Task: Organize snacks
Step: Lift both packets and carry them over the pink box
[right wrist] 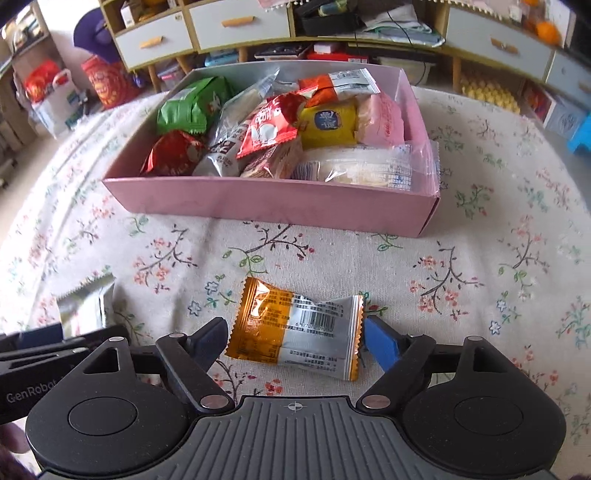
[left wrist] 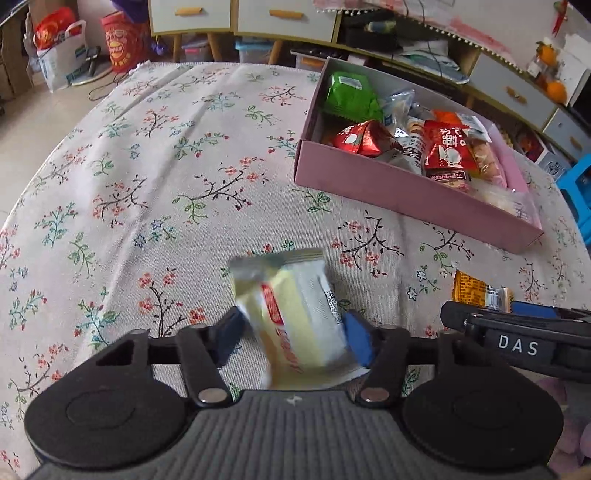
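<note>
A yellow-and-white snack packet (left wrist: 295,317) stands tilted between the blue pads of my left gripper (left wrist: 293,338), which is shut on its sides just above the floral tablecloth. An orange-and-silver packet (right wrist: 295,332) lies flat on the cloth between the fingers of my right gripper (right wrist: 297,341), which is open, with the pads close beside its short ends. A pink box (right wrist: 258,203) holding several snack bags sits just beyond it. In the left wrist view the pink box (left wrist: 388,192) is at the far right, and the orange packet (left wrist: 469,290) shows beside the right gripper's body.
The table carries a floral tablecloth (left wrist: 147,184). Behind it stand cabinets with white drawers (right wrist: 236,26) and cluttered shelves. Red and white bags (left wrist: 62,51) sit on the floor at the far left, and a blue stool (left wrist: 580,192) is at the right edge.
</note>
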`<state>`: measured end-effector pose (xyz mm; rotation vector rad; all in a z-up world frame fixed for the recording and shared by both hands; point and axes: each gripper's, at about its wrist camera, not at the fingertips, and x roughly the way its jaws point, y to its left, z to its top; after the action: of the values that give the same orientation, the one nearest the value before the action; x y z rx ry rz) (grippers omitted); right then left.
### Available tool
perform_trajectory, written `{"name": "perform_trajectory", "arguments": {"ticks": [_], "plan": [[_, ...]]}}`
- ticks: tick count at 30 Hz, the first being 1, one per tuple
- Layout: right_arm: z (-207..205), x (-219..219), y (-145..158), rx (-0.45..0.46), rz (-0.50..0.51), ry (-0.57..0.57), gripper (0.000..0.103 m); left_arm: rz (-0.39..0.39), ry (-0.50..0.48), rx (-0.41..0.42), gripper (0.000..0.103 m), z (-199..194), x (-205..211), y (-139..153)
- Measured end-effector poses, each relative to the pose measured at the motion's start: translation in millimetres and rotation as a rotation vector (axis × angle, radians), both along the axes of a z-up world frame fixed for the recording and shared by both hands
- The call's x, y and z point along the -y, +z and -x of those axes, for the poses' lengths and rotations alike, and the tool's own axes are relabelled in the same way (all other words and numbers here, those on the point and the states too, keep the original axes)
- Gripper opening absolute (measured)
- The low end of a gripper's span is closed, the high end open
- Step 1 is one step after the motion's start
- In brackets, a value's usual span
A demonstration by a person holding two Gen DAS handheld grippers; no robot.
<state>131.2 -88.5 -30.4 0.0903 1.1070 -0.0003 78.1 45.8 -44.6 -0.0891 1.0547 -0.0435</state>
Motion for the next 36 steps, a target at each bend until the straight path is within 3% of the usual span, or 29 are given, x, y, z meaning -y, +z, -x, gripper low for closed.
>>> {"name": "perform_trajectory", "arguments": {"ticks": [7, 23, 36], "plan": [[-0.4, 8.6, 4.7, -0.002, -0.021, -0.035, 0.063, 0.021, -0.02, -0.002, 0.044, 0.4, -2.5, 2.5], [4.0, 40.0, 25.4, -0.006, -0.236, -0.152, 0.062, 0.063, -0.055, 0.048, 0.044, 1.0, -0.9, 20.2], [0.7, 82.7, 52.1, 0.129, -0.423, -0.323, 0.062, 0.148, -0.063, 0.133, 0.044, -17.5, -0.8, 44.2]]}}
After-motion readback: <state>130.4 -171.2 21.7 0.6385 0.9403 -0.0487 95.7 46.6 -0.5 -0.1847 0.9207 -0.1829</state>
